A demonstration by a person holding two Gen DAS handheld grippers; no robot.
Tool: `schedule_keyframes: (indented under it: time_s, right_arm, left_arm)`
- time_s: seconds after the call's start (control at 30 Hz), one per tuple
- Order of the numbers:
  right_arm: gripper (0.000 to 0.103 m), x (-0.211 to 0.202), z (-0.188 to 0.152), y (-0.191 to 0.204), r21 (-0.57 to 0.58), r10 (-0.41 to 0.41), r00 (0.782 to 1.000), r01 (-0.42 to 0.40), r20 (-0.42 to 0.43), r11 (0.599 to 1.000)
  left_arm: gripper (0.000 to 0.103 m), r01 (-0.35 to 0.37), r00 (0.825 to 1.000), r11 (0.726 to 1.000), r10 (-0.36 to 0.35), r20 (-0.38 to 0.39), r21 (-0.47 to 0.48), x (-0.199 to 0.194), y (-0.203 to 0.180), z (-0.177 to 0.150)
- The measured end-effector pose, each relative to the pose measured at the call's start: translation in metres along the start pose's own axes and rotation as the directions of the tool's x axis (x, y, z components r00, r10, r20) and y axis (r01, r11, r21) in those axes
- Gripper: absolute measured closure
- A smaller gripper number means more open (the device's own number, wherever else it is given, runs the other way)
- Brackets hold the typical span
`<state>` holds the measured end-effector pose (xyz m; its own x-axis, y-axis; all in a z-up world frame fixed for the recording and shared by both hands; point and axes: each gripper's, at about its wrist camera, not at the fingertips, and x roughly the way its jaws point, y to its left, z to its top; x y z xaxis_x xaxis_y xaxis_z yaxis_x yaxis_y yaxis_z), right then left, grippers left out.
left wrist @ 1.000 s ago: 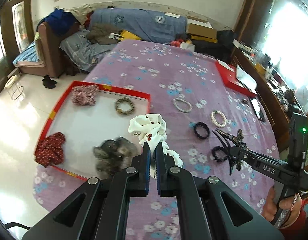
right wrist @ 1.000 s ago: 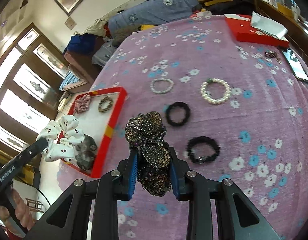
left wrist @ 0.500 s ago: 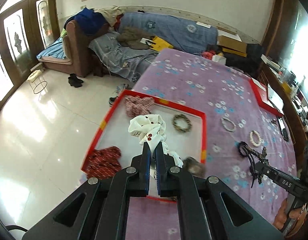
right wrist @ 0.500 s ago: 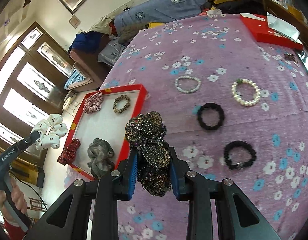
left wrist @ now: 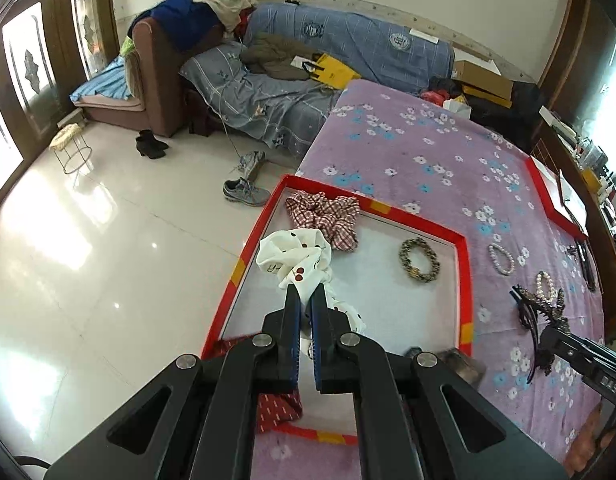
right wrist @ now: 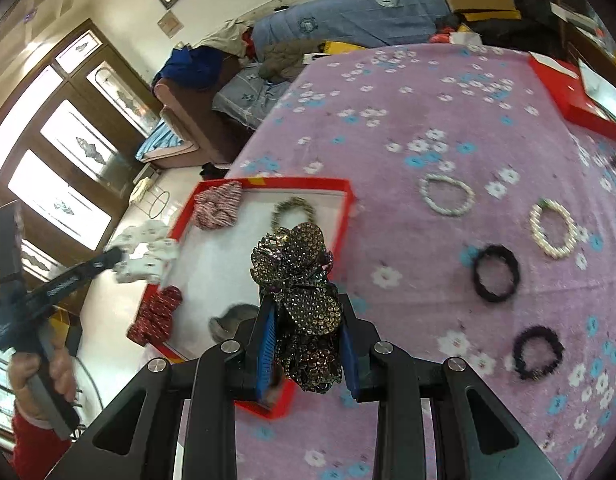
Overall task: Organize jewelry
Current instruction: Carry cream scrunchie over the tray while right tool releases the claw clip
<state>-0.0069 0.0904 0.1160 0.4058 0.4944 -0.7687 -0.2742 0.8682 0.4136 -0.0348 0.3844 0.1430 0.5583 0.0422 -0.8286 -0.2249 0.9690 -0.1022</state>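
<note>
The left gripper (left wrist: 306,300) pinches a white dotted scrunchie (left wrist: 295,264) above the red tray's (left wrist: 466,280) left side; the tray holds, near to far, a red scrunchie (left wrist: 275,408), a grey scrunchie (left wrist: 460,362), a beaded bracelet (left wrist: 419,260) and a plaid scrunchie (left wrist: 328,216); the right gripper (right wrist: 305,330) clamps a sequinned hair clip (right wrist: 299,280) near the tray's right edge; only the right wrist view shows two black hair ties (right wrist: 496,273) and, farther, two pearl bracelets (right wrist: 552,229) on the purple cloth (right wrist: 428,120).
</note>
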Motion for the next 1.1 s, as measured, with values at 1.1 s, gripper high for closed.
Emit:
schedule_keyframes:
  time_s: [1.1]
  right_arm:
    - [0.073,0.122,0.003,0.100,-0.143,0.053,0.978,-0.084,-0.203,0.986]
  left_arm:
    - [0.094,-0.001,0.988,1.000,0.005,-0.152,0.026,0.105,0.040,0.025]
